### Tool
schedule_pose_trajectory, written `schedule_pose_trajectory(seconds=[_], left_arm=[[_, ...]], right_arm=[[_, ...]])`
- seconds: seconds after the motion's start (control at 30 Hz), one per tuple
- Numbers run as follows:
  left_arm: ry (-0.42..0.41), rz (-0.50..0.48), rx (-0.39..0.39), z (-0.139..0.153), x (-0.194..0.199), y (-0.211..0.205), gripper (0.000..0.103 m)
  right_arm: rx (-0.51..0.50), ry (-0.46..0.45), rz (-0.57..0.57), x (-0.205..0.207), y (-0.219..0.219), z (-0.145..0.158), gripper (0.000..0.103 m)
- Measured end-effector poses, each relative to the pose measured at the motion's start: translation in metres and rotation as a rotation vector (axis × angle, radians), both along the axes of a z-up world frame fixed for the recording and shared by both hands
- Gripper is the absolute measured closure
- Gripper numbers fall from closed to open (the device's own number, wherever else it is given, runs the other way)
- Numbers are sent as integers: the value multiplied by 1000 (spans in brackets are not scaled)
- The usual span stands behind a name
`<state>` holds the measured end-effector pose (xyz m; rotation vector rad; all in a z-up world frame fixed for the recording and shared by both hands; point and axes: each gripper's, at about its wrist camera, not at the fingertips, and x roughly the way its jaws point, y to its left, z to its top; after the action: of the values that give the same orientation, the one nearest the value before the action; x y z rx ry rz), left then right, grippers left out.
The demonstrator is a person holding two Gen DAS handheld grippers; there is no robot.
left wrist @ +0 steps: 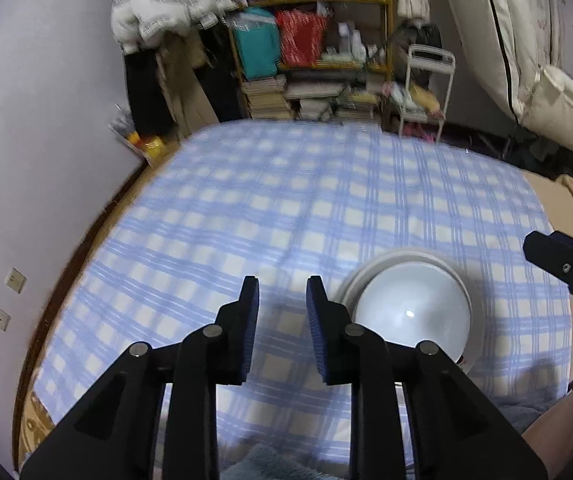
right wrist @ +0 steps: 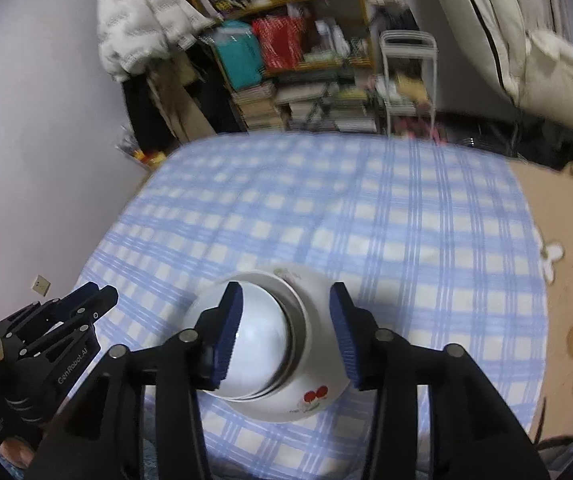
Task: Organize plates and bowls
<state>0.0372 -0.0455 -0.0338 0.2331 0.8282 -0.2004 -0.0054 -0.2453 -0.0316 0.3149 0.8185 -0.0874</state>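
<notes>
Blue-checked cloth point(left wrist: 286, 200) covers the surface, where the stacked bowls point(right wrist: 270, 344) sit upside down low in the frame, my right hand-held gripper point(right wrist: 286, 332) parted above them gripping nothing, my left hand-held gripper point(left wrist: 282, 328) slightly parted, empty, beside them.

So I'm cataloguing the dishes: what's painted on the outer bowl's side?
Red cherries with green leaves on the white outer bowl, clearest in the right wrist view.
</notes>
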Motion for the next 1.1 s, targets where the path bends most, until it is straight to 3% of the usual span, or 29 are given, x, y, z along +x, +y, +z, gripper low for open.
schedule_pose_trajectory(seconds=[0.07, 0.13, 0.2, 0.4, 0.53, 0.7, 0.87, 1.1], left_arm=[[-71, 2, 5, 17, -13, 6, 75], [-130, 3, 14, 28, -25, 10, 50], [-173, -12, 18, 36, -35, 13, 39], [-287, 34, 37, 47, -60, 25, 16], [-353, 51, 37, 48, -72, 27, 6], [-407, 41, 60, 42, -87, 21, 3], [-396, 21, 94, 31, -89, 17, 3], [-416, 60, 81, 32, -90, 24, 3]], right_arm=[[-26, -55, 11, -9, 3, 13, 36], [-66, -96, 20, -18, 6, 24, 30], [-109, -124, 30, -25, 10, 31, 20], [-103, -216, 43, -50, 9, 42, 7], [-131, -274, 40, -62, 12, 45, 0], [-156, -307, 35, -75, 17, 39, 0], [-186, -299, 28, -72, 21, 34, 0], [-208, -327, 16, -75, 25, 35, 0]])
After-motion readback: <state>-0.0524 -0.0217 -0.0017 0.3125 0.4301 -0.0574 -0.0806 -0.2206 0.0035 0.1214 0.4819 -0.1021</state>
